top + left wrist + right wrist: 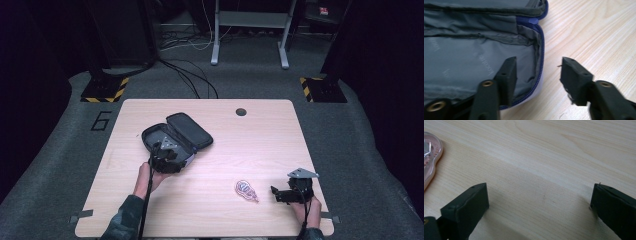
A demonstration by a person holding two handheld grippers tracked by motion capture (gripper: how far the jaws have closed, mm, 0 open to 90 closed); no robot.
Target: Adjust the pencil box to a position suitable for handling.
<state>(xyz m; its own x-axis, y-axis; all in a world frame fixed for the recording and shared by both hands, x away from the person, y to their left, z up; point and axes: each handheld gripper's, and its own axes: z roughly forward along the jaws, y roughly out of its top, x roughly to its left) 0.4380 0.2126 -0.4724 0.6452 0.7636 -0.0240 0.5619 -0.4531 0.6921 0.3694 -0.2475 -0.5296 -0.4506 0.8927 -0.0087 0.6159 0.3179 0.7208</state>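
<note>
Left tongs (537,75) straddle the open case's (175,132) rim, unpinched; right tongs (539,207) spread beside the pink trinket (246,190), still unpacked.

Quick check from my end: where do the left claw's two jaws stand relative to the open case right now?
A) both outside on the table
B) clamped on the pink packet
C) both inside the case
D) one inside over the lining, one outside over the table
D: in the left gripper view the left claw straddles the zippered rim of the case, one jaw over the grey lining, the other over the table, not yet pressing it.
</note>
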